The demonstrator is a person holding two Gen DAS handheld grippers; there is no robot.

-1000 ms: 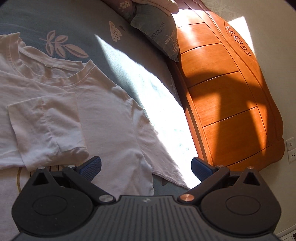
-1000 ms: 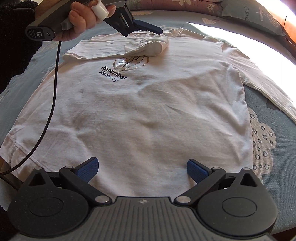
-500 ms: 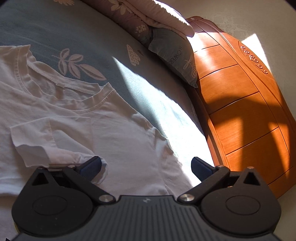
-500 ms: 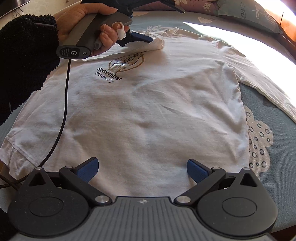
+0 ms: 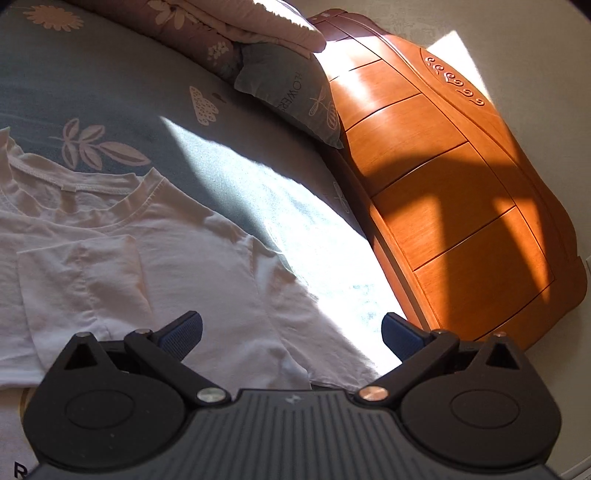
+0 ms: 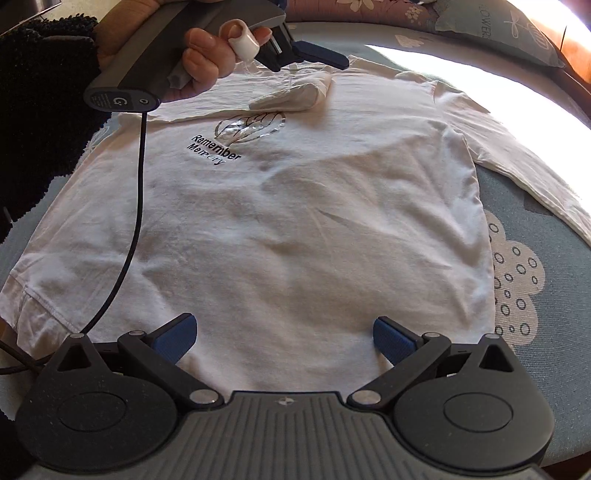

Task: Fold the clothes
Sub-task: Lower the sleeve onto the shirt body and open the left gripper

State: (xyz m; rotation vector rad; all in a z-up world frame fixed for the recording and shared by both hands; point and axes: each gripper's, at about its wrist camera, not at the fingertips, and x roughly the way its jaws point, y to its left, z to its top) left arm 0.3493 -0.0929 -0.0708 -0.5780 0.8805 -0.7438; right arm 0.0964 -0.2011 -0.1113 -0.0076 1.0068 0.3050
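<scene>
Bed point(image 5: 122, 74) w/ grey-blue sheet, pale leaf & cloud prints, orange wooden headboard point(image 5: 454, 206) w/ carved scrolls at its top edge, grey pillow point(image 5: 291, 92) against it, folded pink quilt point(image 5: 221, 26) beside, hard sunlight patch point(image 5: 325, 266) across sheet, pale wall point(image 5: 517, 55) behind

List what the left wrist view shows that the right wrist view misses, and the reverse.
Left wrist only: the carved wooden headboard and the folded quilt on the pillow.

Right wrist only: the shirt's "Remember Memory" print, its hem, the hand holding the left tool, and the cable.

Both: the white T-shirt, the sleeve folded across the chest, the blue bedsheet and the pillow.
</scene>
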